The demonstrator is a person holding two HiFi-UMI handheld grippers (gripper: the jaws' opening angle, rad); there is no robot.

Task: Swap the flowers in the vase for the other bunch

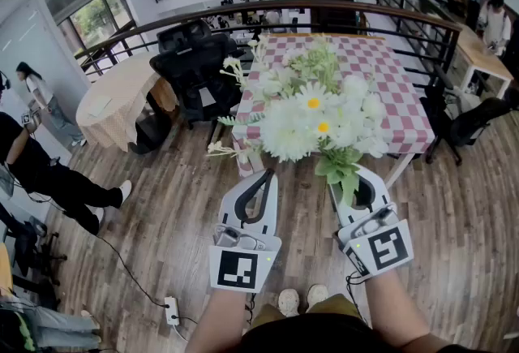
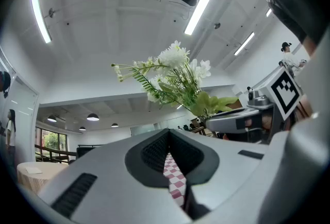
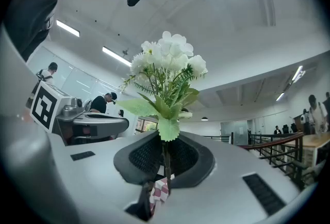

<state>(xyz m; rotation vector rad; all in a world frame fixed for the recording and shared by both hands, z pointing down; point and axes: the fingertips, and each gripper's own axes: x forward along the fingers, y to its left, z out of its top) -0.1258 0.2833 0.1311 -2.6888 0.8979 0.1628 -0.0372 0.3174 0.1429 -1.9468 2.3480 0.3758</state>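
The right gripper has its fingers clamped on the thin green stems of a bunch of white artificial flowers. In the head view the bunch rises from those fingers toward the top of the frame, its long axis running along the fingers. The blooms spread over the near edge of the tabletop, which carries a red-and-white checked cloth.

The left gripper sits just to the left of the bunch, at lower centre of the frame. Its fingers are drawn together on nothing, and only a sliver of checked cloth shows between them.

No vase can be seen in any view, and the blooms may be hiding it. By my reading, the right hand carries the bunch stem-end nearest the person, so the stems would have to tip downward to enter a vase. The free left hand is the one available to steady it.
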